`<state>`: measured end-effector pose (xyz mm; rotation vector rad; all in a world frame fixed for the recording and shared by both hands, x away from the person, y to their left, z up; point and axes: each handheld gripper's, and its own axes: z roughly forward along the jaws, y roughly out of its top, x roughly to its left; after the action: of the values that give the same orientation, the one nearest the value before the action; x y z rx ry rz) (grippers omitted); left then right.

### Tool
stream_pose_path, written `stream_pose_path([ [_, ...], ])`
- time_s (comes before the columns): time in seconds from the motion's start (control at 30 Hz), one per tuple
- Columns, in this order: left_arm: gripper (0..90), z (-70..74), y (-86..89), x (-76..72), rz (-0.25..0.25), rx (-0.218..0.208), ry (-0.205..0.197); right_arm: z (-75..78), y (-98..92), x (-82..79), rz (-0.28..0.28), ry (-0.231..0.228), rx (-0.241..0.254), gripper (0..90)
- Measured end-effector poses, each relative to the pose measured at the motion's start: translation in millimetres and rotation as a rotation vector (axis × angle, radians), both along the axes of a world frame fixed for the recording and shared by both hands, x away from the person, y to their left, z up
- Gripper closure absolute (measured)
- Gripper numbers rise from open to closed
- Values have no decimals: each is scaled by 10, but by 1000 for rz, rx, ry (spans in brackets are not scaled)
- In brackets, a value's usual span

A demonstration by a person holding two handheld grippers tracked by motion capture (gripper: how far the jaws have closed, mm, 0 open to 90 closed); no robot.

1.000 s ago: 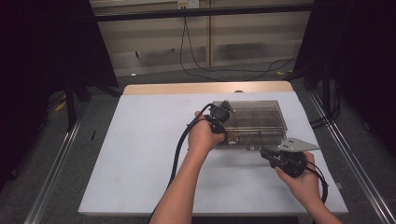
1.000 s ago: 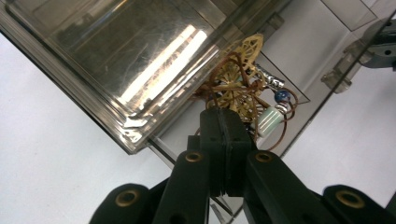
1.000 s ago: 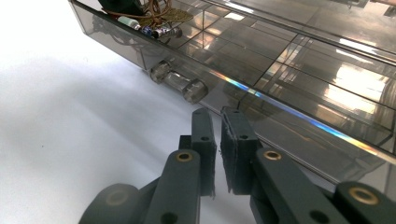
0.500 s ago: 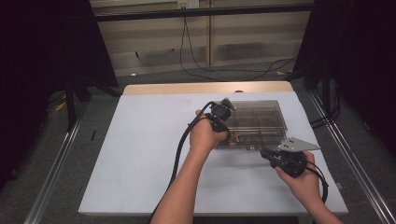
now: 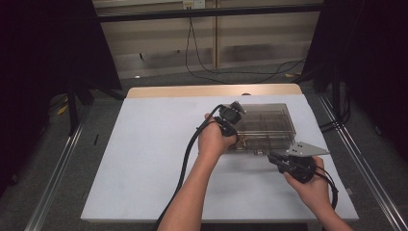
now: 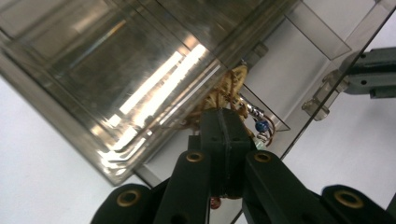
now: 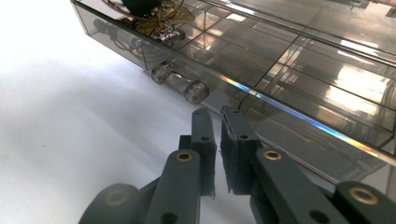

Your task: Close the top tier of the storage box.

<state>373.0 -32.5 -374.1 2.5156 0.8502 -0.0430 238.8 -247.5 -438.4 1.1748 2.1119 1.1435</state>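
High view: a clear box [image 5: 264,127] with inner compartments lies on the white surface [image 5: 144,159], toward its far right. The left gripper [image 5: 230,126] hangs over the box's near left corner, the left hand [image 5: 214,141] wrapped around it. Left gripper view has its jaws pressed together, tips down in a tangle of jewellery [image 6: 233,93], gold-coloured wire with a blue bead, lying in an open compartment beside the tilted lid; the jaws have just been closing, and whether a strand is pinched between them is hard to tell. The right gripper [image 5: 279,160] rests just beside the box's near edge, held by the right hand [image 5: 312,185]. Right gripper view has its jaws nearly together, a thin gap between them, nothing gripped, tips just short of the box wall near a clear latch [image 7: 180,81].
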Motion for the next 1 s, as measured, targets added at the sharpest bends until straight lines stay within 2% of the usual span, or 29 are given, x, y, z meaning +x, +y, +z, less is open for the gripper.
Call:
stream_pose_path([
  [0.07, 900, -13, -10, -4, -16, 11, 13, -2, -2, 2, 1, 1, 1, 840],
  [0.13, 900, -19, -15, -16, -10, 18, 17, 0, -2, 2, 2, 3, 4, 840],
  [0.17, 900, -19, -12, -18, -19, 42, 16, 0, -1, 1, 0, -1, 0, 840],
  [0.37, 900, -25, 62, -5, 35, 33, 31, -1, 6, 0, 4, -5, -1, 840],
  [0.47, 900, -22, 90, 10, 41, 40, 34, 0, 3, -1, 0, -2, 1, 840],
  [0.5, 900, -26, 92, 15, 44, 41, 48, -1, 0, 2, 3, -2, 1, 840],
  [0.67, 900, -40, 77, 28, 63, 20, 32, 0, 8, 2, 3, -6, 1, 840],
  [0.8, 893, -41, 67, 33, 57, 11, 24, 2, -1, 2, 3, -2, 4, 839],
  [0.9, 816, -32, 61, 15, 58, -16, 22, 2, -3, 3, 6, -1, 6, 838],
  [1.0, 803, 1, 76, 2, 57, -20, 22, 2, 1, 1, 6, -2, 3, 836],
])
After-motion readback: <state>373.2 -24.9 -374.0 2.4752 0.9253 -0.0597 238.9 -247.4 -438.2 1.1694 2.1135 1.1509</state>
